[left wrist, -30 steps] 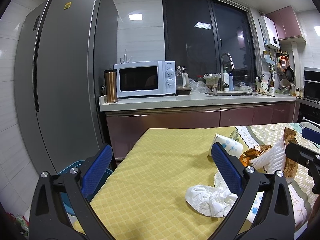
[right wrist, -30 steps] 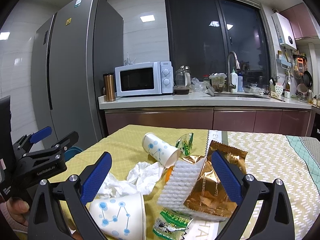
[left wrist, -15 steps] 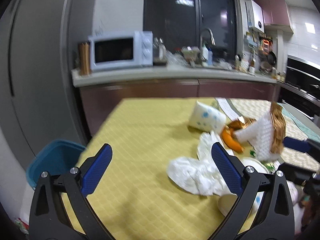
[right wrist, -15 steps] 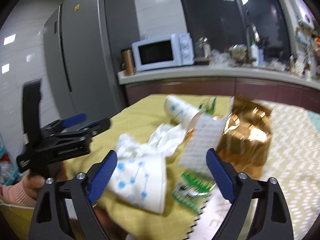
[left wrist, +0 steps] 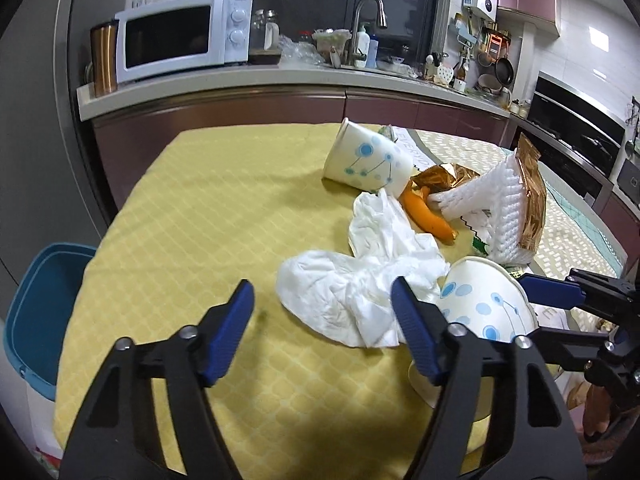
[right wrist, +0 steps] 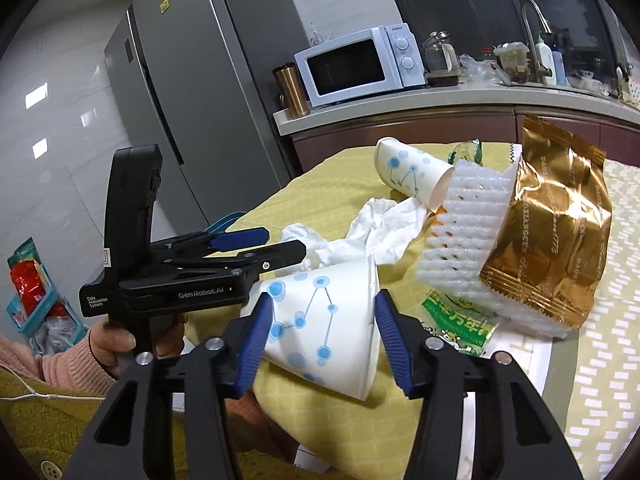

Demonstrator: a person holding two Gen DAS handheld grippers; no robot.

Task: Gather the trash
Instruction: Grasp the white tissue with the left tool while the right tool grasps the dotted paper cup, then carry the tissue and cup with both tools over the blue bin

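My right gripper [right wrist: 325, 334] has the near paper cup [right wrist: 332, 320] between its blue pads — the cup lies on its side on the yellow tablecloth [left wrist: 208, 216], rim towards the right of my view, and my jaws have just been closing on it; the pads sit right at its walls, but I cannot tell whether they press yet. My left gripper [left wrist: 322, 330] hangs low over the cloth with its jaws apart and nothing gripped, though they too have just been narrowing; the crumpled white tissue [left wrist: 360, 280] lies just ahead, and my right-hand pad overlaps its near edge in the left view. Behind the tissue sit a strip of orange peel [left wrist: 426, 216] and a second paper cup [left wrist: 368, 162], also tipped over, with its mouth towards the peel. To the right of these a white foam net sleeve [right wrist: 464, 232] leans against a gold foil bag [right wrist: 548, 240], and a green wrapper [right wrist: 460, 320] pokes out beneath them. A blue bin [left wrist: 40, 312] stands on the floor off the table's left edge. In the right view, a hand [right wrist: 120, 340] in a pink sleeve holds the left gripper's handle.
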